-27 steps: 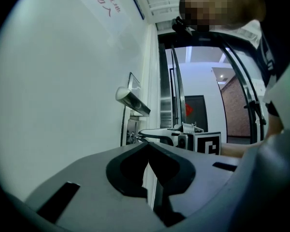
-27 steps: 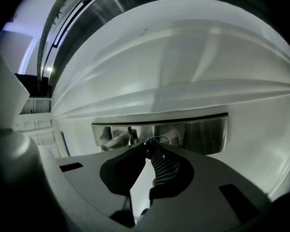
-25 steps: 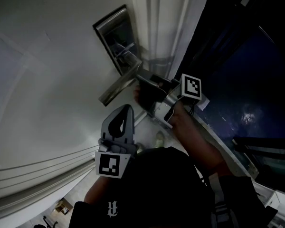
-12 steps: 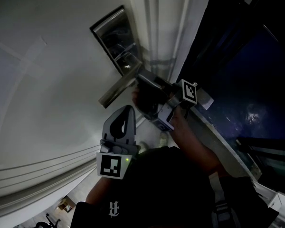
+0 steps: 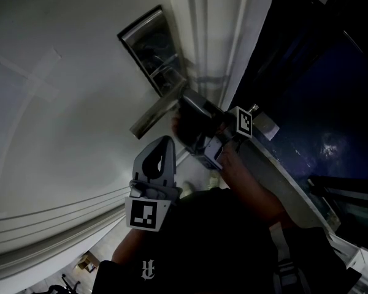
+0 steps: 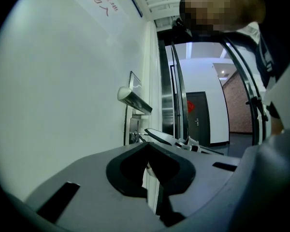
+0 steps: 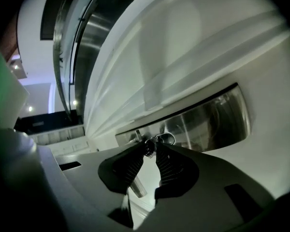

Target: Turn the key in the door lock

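Observation:
The steel lock plate (image 5: 148,46) sits on the white door (image 5: 61,103), with the lever handle (image 5: 154,117) slanting down to the left. My right gripper (image 5: 185,103) reaches in to the plate just beside the handle's hub. In the right gripper view its ribbed jaws (image 7: 150,148) pinch the small dark key head against the lock plate (image 7: 208,122), and a key ring (image 7: 165,139) loops beside the tips. My left gripper (image 5: 164,142) hangs below the handle, shut and holding nothing. From the left gripper view the handle (image 6: 133,98) and the key (image 6: 135,137) show ahead.
The door frame's edge (image 5: 233,48) runs just right of the lock, with dark glass (image 5: 319,103) beyond it. My arm and dark sleeve (image 5: 233,225) fill the lower middle. A corridor with a dark door (image 6: 199,111) lies past the frame.
The right gripper has rolled about its own axis at the lock, its marker cube turning edge-on and dropping slightly. The left gripper has stayed where it was.

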`<state>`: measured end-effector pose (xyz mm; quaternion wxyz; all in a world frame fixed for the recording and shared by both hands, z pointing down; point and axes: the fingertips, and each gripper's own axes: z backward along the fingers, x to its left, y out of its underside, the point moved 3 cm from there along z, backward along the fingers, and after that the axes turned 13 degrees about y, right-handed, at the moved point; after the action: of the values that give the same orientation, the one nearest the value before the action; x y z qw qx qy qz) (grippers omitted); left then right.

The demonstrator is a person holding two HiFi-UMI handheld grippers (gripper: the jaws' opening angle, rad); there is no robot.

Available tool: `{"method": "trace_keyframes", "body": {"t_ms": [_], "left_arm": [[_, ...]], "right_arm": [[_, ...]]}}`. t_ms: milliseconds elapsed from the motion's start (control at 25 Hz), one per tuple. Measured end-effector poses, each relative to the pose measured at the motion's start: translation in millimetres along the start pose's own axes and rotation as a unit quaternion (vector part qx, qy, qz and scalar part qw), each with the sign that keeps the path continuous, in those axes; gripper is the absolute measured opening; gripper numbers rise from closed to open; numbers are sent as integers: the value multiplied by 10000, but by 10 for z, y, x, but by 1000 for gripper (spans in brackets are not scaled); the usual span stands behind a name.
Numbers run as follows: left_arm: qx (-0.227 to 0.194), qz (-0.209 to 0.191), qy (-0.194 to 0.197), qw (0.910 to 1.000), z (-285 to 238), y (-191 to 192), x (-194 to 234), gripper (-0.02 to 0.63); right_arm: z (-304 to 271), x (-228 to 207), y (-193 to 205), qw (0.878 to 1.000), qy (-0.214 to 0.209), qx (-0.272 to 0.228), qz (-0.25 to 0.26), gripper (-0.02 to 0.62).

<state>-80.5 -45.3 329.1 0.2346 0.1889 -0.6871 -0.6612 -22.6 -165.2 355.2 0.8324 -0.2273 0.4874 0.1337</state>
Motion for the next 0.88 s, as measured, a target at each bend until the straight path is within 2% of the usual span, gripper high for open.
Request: {"method": "trace_keyframes", "body": {"t_ms": [160,280,360,440,480,560,640,680,720,880], "left_arm": [[-35,66,92,9999,-9,23,0,6],[-86,87,204,9997,-36,21,-31,6],[-104,81,275,9995,-50,13,-63,6],[-112,72,319,9994,-52,4,-80,6],[-111,68,332,9994,-48,3,-80,6],[-106,68,350,9993,-40,7,-72,6],[-119,66,374,9992,-36,5,-72,6],[-133,59,389,9991,-36,-1,-76,6],[-147,49,403,9991,-36,-11,-80,6],[-178,26,438,9989,-25,-47,-83,6]], "right_arm": [[172,9,-37,9923,393,303,1132,71],[239,54,-59,9840,645,469,1596,71],[288,101,-67,9742,868,487,2028,71],[353,205,-100,9535,1131,358,2772,71],[376,278,-110,9357,1269,281,3279,72],[384,418,-88,8850,1558,208,4383,71],[352,525,-39,8323,1755,238,5253,71],[331,568,-21,8171,1776,261,5478,71],[314,603,-13,8117,1762,273,5562,71],[311,658,-48,8213,1728,187,5433,71]]}}
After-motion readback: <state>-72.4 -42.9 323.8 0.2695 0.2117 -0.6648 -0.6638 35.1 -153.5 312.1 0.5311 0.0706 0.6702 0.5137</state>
